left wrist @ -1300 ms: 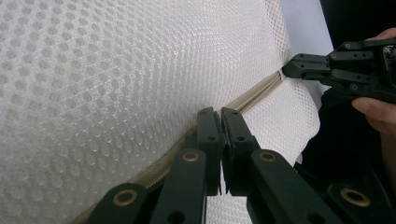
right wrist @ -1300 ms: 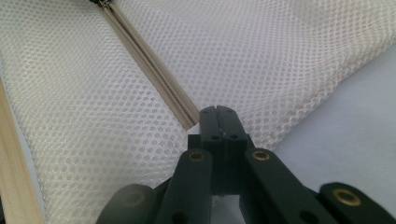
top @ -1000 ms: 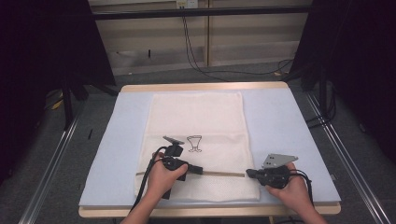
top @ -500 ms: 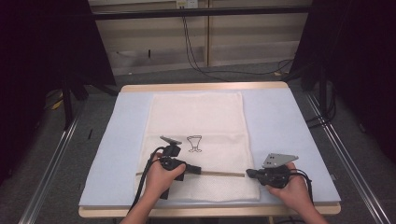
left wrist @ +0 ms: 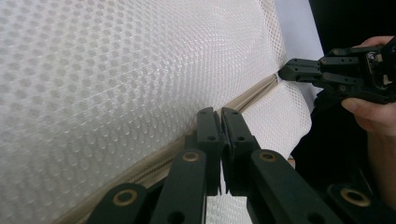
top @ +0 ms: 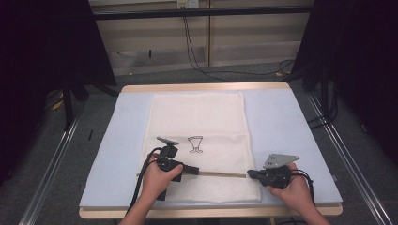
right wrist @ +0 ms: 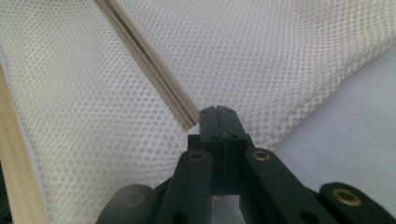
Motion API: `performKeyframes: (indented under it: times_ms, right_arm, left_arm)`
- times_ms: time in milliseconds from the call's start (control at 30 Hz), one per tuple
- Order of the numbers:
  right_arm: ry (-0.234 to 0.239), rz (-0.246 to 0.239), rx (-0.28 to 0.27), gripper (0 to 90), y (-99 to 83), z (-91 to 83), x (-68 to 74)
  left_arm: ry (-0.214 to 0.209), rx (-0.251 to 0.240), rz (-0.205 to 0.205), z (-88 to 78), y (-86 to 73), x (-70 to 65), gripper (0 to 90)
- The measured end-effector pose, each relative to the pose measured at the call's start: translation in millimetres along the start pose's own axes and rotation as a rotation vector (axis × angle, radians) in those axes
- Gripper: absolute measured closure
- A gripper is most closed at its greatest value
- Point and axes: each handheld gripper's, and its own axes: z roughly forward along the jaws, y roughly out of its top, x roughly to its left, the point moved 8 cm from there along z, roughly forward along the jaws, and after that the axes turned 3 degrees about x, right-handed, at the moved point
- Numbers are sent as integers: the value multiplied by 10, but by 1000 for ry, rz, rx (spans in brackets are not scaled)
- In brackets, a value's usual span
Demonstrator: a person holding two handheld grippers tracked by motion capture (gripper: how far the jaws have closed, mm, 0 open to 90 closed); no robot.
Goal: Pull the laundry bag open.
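the left gripper (left wrist: 220, 122) has its black fingers pressed together, pinching at the beige zipper strip (left wrist: 252, 98) of a white mesh laundry bag (top: 199, 140). what sits between the fingers is too small to make out; it may be the zipper's pull. in the high view this gripper (top: 193, 169) lies partway along the zipper line, with the person's left hand (top: 157, 176) behind it.

the right gripper (right wrist: 218, 122) also has its fingers pressed together, nipping the mesh edge just beside the end of the zipper strip (right wrist: 154, 70). in the high view it (top: 250, 174) is at the bag's right edge, and the zipper (top: 220, 174) runs straight between the two sets of fingers.

outward from the fingers, the bag lies flat on a pale blue mat (top: 286, 131) over the wooden worktop (top: 202, 87), with a small black goblet drawing (top: 195, 144) printed just beyond the left fingers.

risks, as a judgement: the right fingers hold only a thin bite of mesh, so a hard pull from the left could slip it free and let the bag bunch up. if the left fingers grip tape rather than the pull, the slider would not travel. a pull off the zipper's line could snag mesh in the teeth.
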Motion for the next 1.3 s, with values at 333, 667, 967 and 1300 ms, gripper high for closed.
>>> performKeyframes:
  times_ms: [333,667,967,1300]
  right_arm:
    - [10,12,0,900,-2,-1,-4]
    - [16,5,-4,900,-5,-2,-2]
    - [9,13,-9,900,-10,-3,-6]
    - [9,17,-9,900,-9,-3,-4]
  left_arm:
    - [10,-2,1,-69,-18,44,874]
    - [20,-12,-13,-169,-61,139,874]
    - [37,-36,-26,-319,-86,227,873]
    - [49,-44,-38,-454,-121,322,874]
